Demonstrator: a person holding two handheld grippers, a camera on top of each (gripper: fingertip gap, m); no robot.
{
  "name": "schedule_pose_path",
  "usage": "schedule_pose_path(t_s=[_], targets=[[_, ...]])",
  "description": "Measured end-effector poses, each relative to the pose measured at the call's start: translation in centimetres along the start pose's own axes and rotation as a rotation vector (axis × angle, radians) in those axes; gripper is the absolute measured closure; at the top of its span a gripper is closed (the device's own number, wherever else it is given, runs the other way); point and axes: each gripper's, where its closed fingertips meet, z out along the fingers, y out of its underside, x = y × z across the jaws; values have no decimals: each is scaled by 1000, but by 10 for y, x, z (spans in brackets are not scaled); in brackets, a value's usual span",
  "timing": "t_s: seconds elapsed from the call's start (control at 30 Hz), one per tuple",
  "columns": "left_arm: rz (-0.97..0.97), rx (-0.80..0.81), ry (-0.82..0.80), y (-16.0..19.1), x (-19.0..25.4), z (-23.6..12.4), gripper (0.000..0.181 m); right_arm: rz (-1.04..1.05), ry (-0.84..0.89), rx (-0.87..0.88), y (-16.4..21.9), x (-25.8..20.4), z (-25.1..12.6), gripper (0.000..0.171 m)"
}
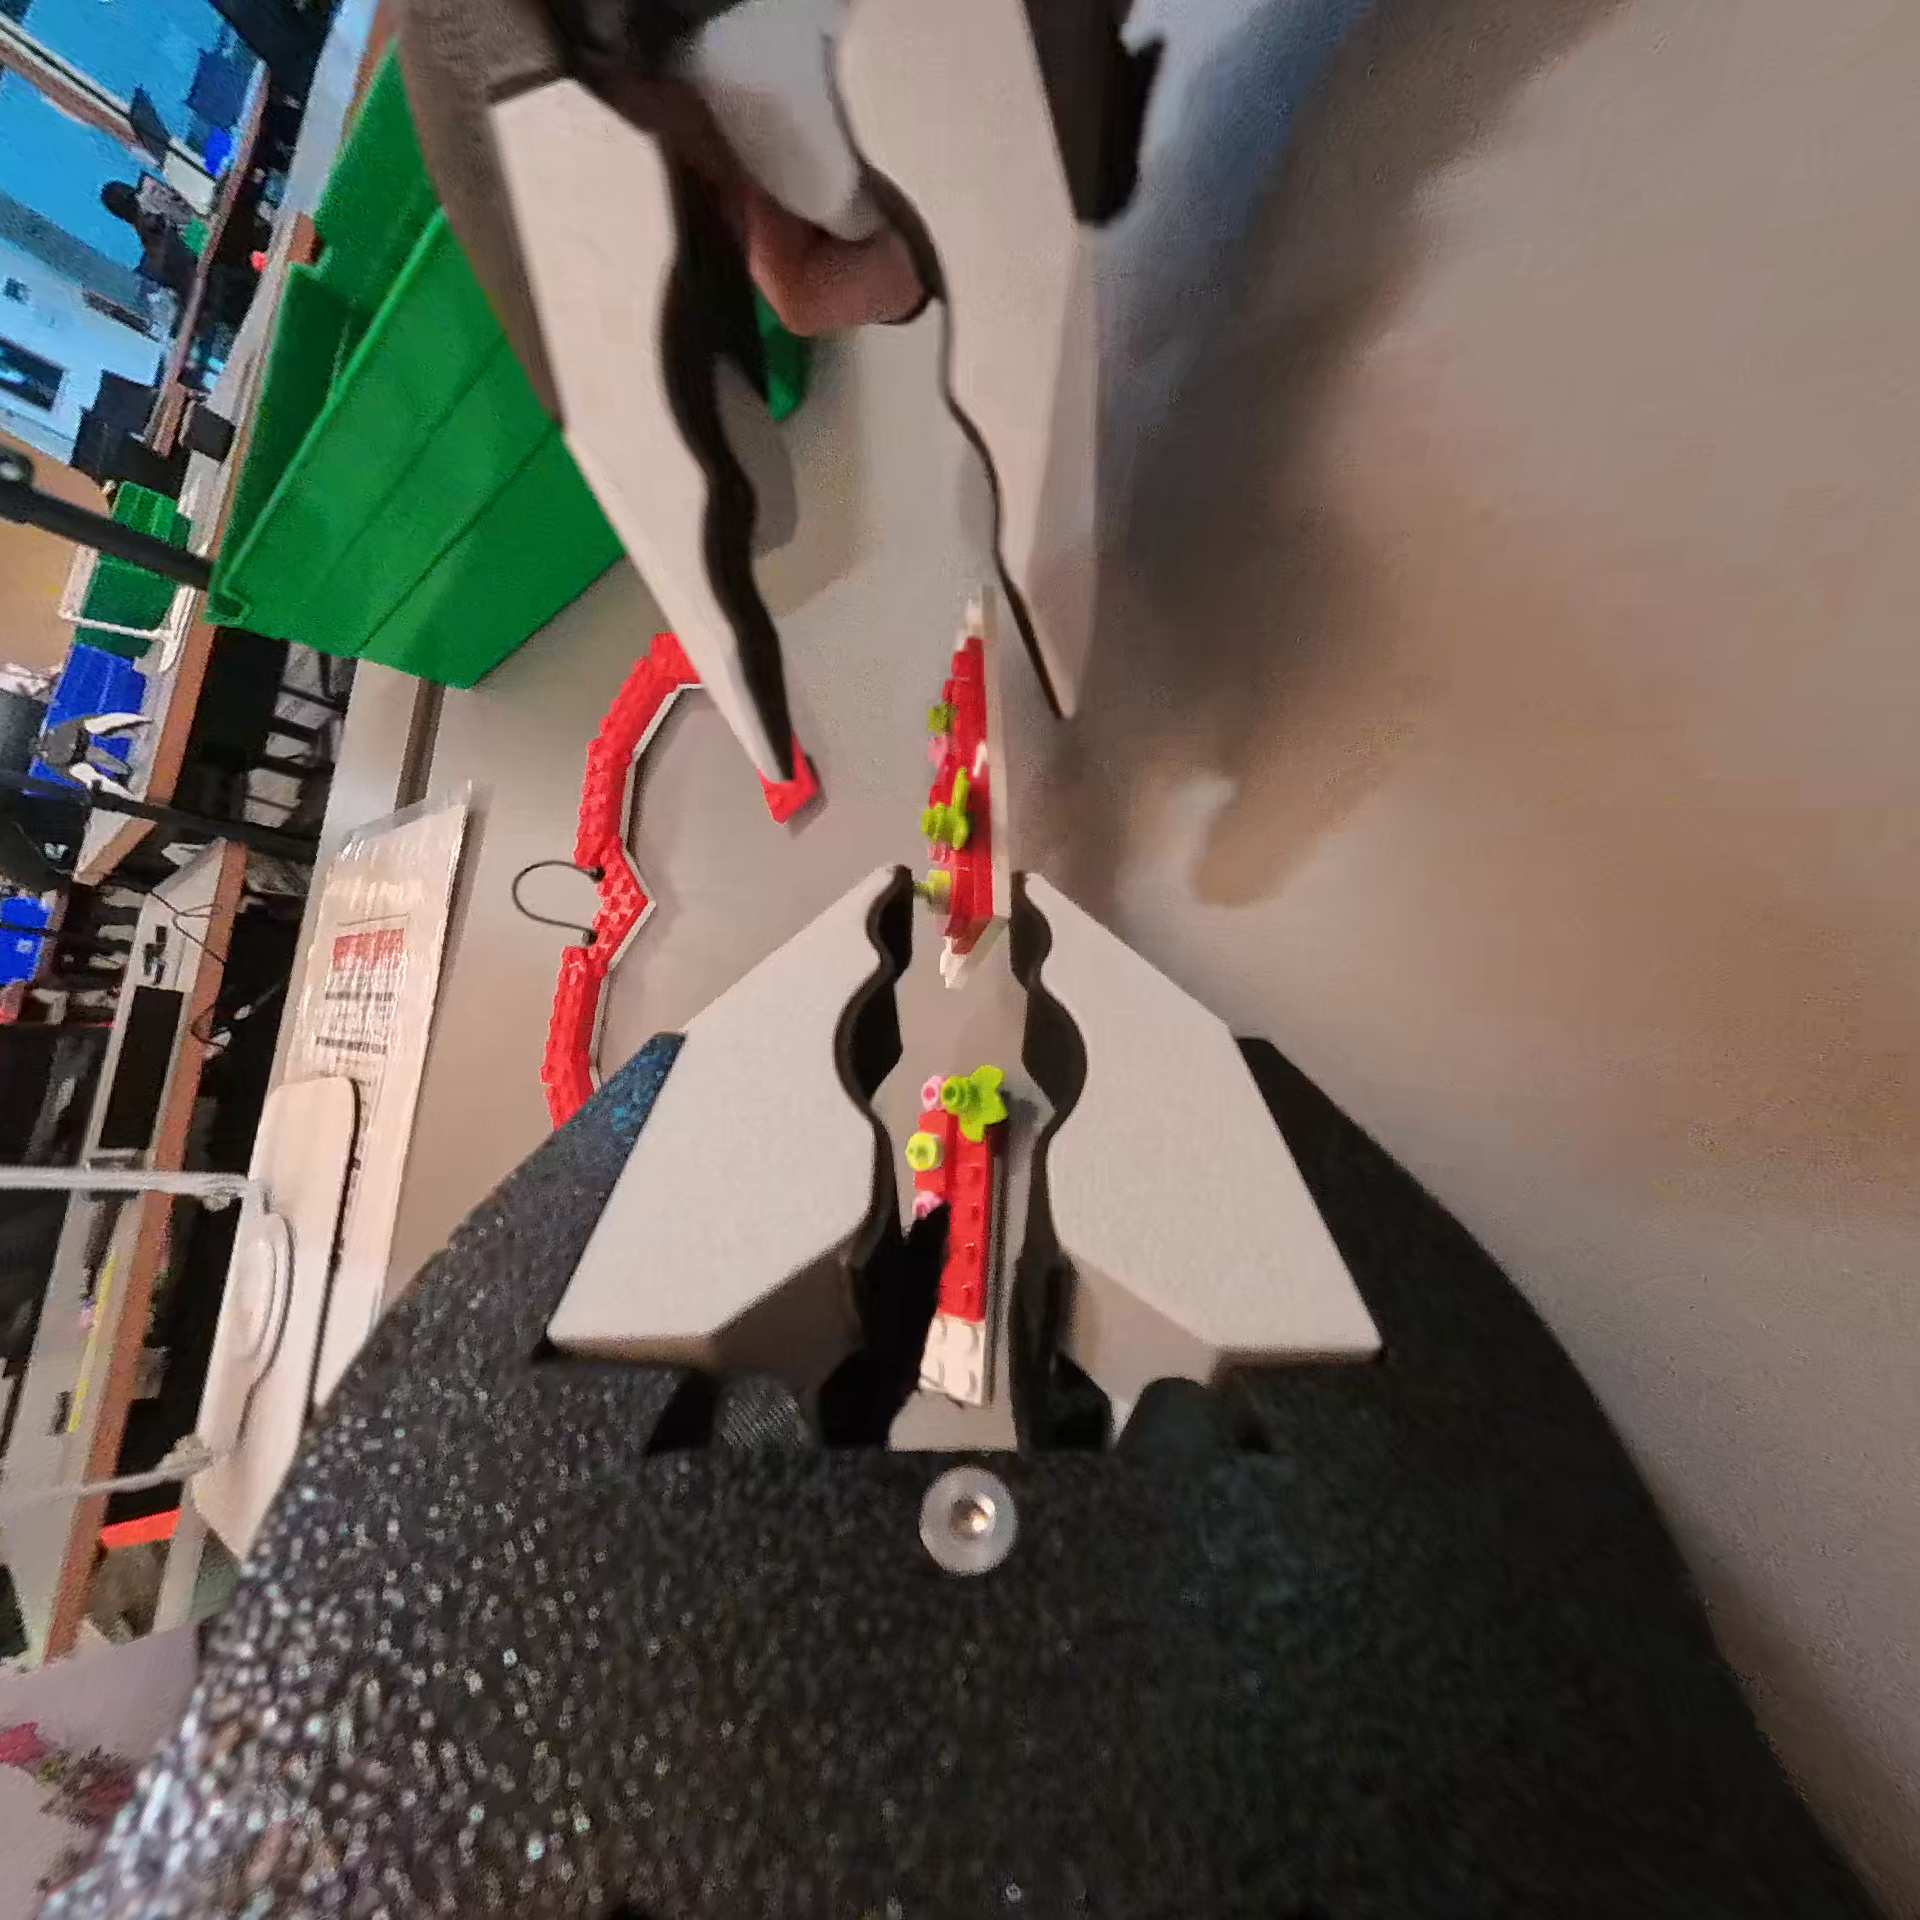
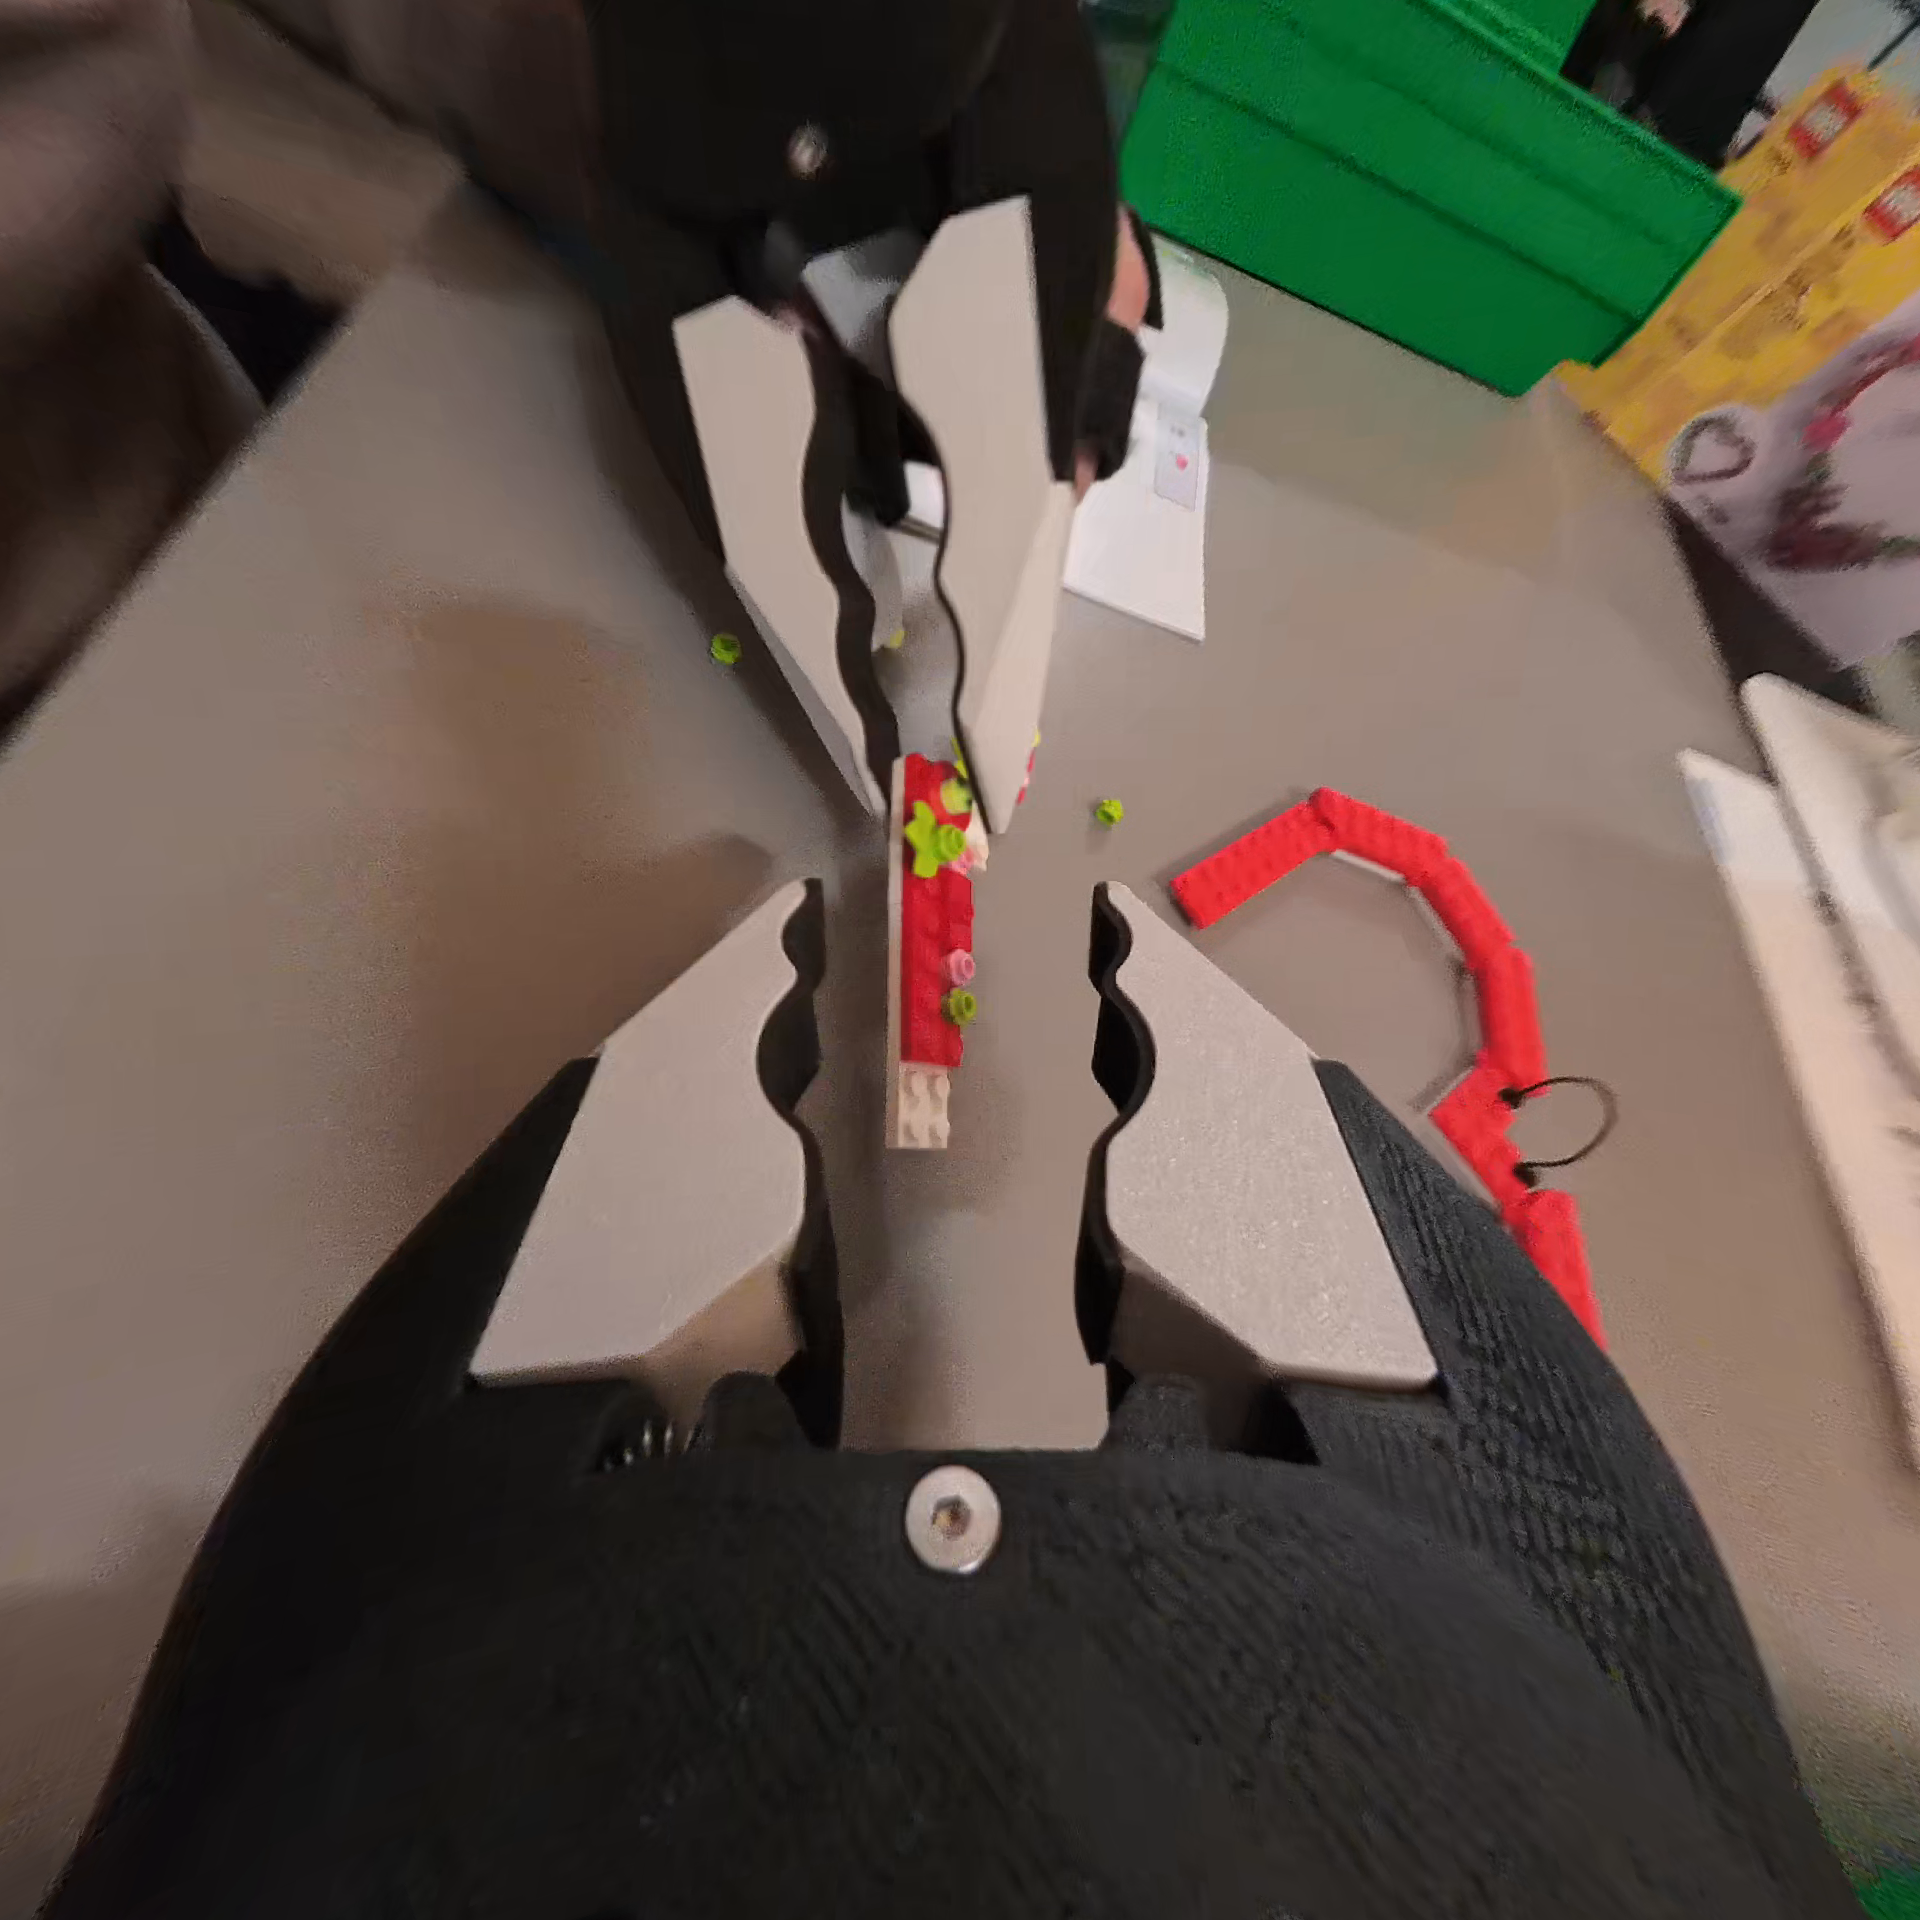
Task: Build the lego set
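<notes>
A red-and-white lego strip (image 2: 925, 956) with lime and pink studs stands on its edge on the grey table (image 2: 416, 831). My left gripper (image 1: 958, 883) is shut on its far end; it shows from above in the right wrist view (image 2: 935, 810). My right gripper (image 2: 956, 894) is open and empty, its fingers on either side of the strip's white near end without touching. It also shows in the left wrist view (image 1: 914, 743). A second similar strip (image 1: 966, 1226) shows deep between my left fingers; I cannot tell whether it is held.
A red curved lego frame (image 2: 1475, 935) with a black cord loop (image 2: 1569, 1122) lies to the right. Two loose lime studs (image 2: 1109, 812) (image 2: 725, 649) lie on the table. Green bins (image 2: 1403, 177), a yellow box (image 2: 1766, 260), a booklet (image 1: 374, 935) and white bags (image 2: 1818, 831) stand around the edges. The grippers are tip to tip, or close to it.
</notes>
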Motion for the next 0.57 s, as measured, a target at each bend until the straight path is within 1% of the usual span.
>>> schedule_pose_path(t_s=[0.03, 0.17, 0.27, 0.37, 0.43, 0.5, 0.57], targets=[[16, -10, 8, 0, 2, 2, 165, 45, -22, 19, 0, 0, -3, 120], [11, -61, 68, 2, 13, 6, 165, 158, -64, 62, 4, 4, -11, 119], [-59, -66, 132, 0, 20, 3, 154, 204, -90, 84, 4, 4, -14, 119], [-193, -47, 200, -5, 22, -4, 136, 226, -109, 93, 4, 3, -15, 118], [-303, -22, 242, -7, 19, -15, 130, 236, -116, 96, 4, 2, -15, 118], [-416, -12, 293, -5, 16, -31, 130, 252, -137, 87, 5, 0, -15, 118], [-505, -43, 347, 5, 18, -47, 131, 270, -163, 62, 9, -4, -14, 118]])
